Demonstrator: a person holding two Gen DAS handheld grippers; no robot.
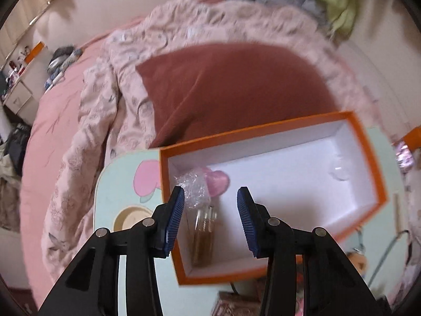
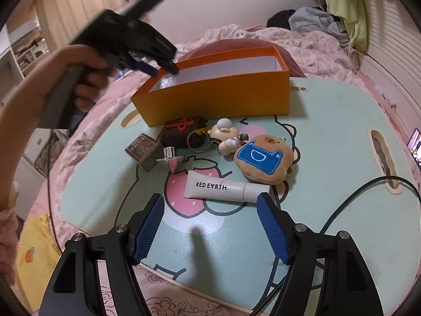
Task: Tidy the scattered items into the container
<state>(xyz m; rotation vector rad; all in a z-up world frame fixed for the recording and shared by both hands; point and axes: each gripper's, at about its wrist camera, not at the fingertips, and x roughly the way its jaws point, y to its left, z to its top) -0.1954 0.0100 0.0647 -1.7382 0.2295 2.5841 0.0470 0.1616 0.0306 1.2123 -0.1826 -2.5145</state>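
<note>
Above the orange box [image 1: 273,142], the left claw [image 1: 210,197] points steeply down, empty.

One orange box [image 2: 218,97] stands on the bench [image 2: 329,158]. Six loose items lie in front of it: one white tube [image 2: 226,188], one bear plush [image 2: 265,158], one cream toy keychain [image 2: 226,134], one dark pouch with a red mark [image 2: 181,129], one small dark box [image 2: 143,151] and one silvery funnel-shaped piece [image 2: 171,159]. Inside the box are one pink heart-shaped item [image 1: 217,180], one clear crinkled wrapper [image 1: 193,189] and one amber pack [image 1: 204,234].
</note>
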